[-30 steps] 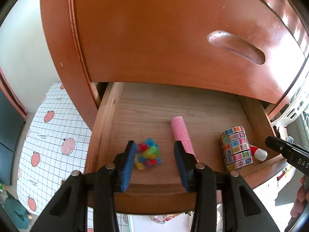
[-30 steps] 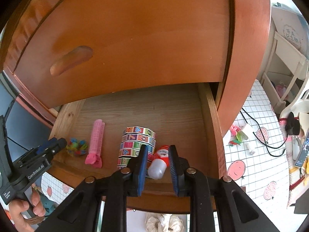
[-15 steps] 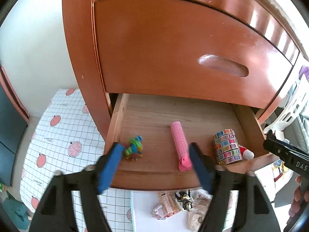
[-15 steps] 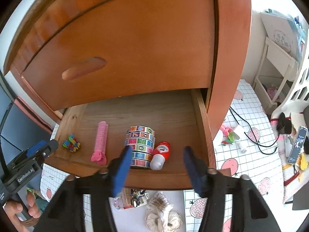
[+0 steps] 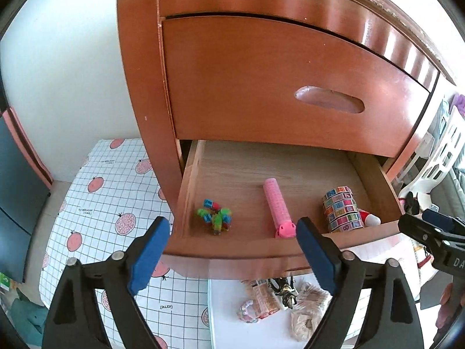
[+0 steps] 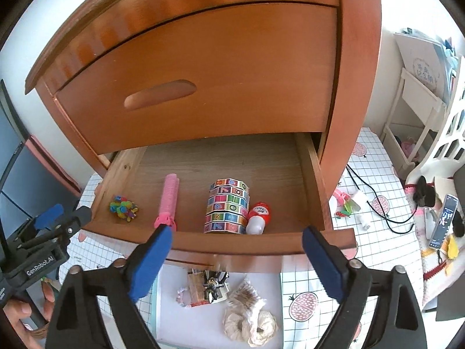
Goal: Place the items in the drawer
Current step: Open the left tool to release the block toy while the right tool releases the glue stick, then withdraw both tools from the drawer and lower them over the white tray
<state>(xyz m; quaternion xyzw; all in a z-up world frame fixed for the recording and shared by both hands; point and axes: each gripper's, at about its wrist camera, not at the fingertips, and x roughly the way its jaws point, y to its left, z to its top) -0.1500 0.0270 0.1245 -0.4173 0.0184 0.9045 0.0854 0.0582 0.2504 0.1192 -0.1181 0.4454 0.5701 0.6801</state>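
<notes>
With both sets of jaws just spread wide and empty, your left gripper (image 5: 232,250) and right gripper (image 6: 237,251) hover before the drawer (image 6: 261,244) holding the number puzzle cylinder (image 6: 228,210).

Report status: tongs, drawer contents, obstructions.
Left tongs and right tongs open, empty, just widened. Four items lie in drawer. More items on white tray below. Nothing blocking.
</notes>
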